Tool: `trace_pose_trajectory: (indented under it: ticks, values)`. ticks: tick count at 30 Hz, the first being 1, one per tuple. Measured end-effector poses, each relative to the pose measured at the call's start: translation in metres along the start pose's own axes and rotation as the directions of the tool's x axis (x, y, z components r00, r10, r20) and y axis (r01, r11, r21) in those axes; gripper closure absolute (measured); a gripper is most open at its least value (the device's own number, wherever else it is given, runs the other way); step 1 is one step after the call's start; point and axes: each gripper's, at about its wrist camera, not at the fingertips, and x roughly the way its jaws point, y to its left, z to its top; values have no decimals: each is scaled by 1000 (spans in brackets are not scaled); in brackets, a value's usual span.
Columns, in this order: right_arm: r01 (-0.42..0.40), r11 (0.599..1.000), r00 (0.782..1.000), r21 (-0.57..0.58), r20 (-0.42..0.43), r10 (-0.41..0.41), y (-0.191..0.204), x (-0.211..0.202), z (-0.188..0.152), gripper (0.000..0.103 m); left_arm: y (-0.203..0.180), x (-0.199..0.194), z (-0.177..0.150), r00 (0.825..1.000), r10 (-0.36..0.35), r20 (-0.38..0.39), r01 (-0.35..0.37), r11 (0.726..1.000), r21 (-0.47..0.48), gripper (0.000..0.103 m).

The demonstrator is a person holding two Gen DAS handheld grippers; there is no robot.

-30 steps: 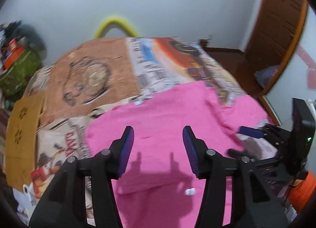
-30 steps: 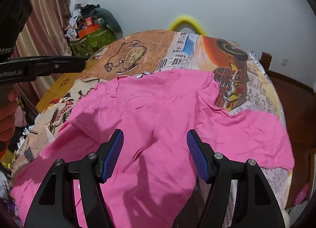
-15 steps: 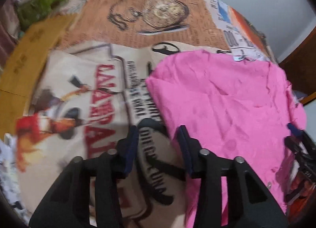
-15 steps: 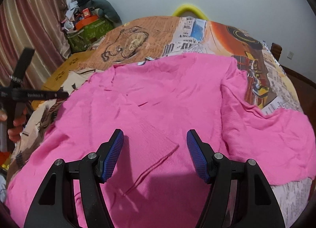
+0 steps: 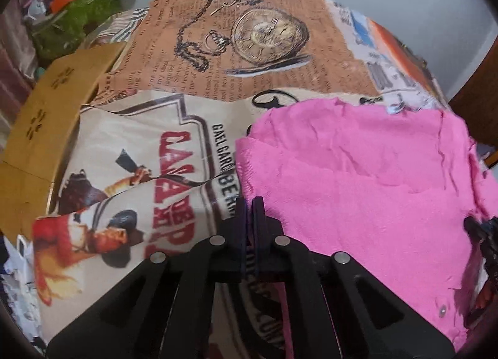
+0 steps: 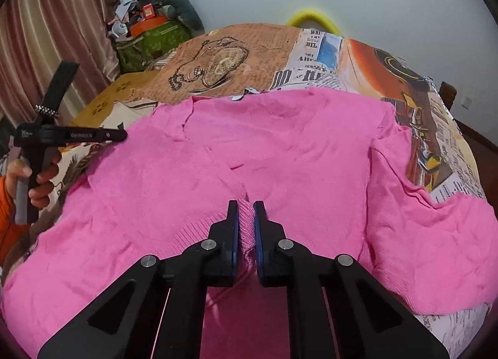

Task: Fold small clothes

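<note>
A pink sweater (image 6: 311,153) lies spread across a bed whose printed sheet (image 5: 249,48) shows a pocket watch, newsprint and poster art. The right gripper (image 6: 246,212) has its jaws drawn together on a ribbed pink cuff or hem, the knit bunched between its blue pads (image 6: 234,234) and rising slightly off the layer beneath. The left gripper (image 5: 249,206) points down at the sweater's left edge, where pink meets the sheet; its jaws are pressed together with almost no gap, and whether any cloth is caught between them cannot be told, since the tips sit right on the border. From the right wrist camera, the left gripper (image 6: 119,134) appears side-on at the sweater's far left edge, held by a hand (image 6: 34,178) with an orange sleeve (image 6: 7,234) behind it. A tan cardboard sheet (image 5: 40,128) lies beside the bed, a green bag (image 6: 149,44) heaped with clutter stands against the wall, and striped curtains (image 6: 53,26) hang at the left.
</note>
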Motion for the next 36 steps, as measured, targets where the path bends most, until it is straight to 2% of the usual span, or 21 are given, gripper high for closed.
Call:
trace_pose_trajectory:
  ticks: [2,3,7,9,12,14,17,18,22,24,26,29,33,36]
  values:
    - [21,1000,1000,-7,5,-21,3,0,1,95,-7,-1,-2,994,108,2,-108,993,37,100]
    - [26,1000,1000,-6,4,-26,3,-1,1,95,-8,-4,-4,992,125,0,-125,991,44,100]
    - [27,1000,1000,7,-15,-27,3,-13,-1,91,4,-27,-17,1000,6,-25,-6,1000,-23,97]
    - [28,1000,999,9,-29,-27,2,-22,-4,75,4,-39,-28,1000,-9,-25,9,1000,-15,92]
    - [21,1000,999,22,-28,-20,1,-40,-17,57,-3,-52,-51,998,-35,-43,36,999,11,85]
    - [16,1000,999,23,-52,-14,4,-45,-27,56,-10,-57,-66,996,-66,-64,68,997,26,81]
    - [3,1000,995,19,-99,-1,8,-47,-43,56,-17,-62,-89,993,-95,-73,99,994,47,61]
    - [1,1000,993,13,-119,1,9,-46,-48,56,-19,-63,-94,993,-90,-72,94,994,51,61]
    - [11,1000,985,-20,-173,-14,14,-41,-68,56,-26,-64,-101,999,24,-39,-20,995,102,61]
    - [27,998,984,-54,-176,-36,19,-44,-74,56,-27,-62,-101,989,147,2,-146,980,133,64]
    - [26,999,982,-45,-184,-34,18,-47,-77,56,-23,-59,-99,979,202,9,-202,970,138,64]
    - [13,1000,983,-13,-185,-15,13,-52,-82,56,-16,-57,-96,976,218,3,-217,969,119,64]
    - [6,999,984,48,-180,3,2,-63,-89,56,-14,-57,-94,974,227,-8,-224,965,138,64]
    - [20,994,990,108,-139,-5,-17,-78,-88,56,-15,-63,-90,979,203,-17,-200,972,122,64]
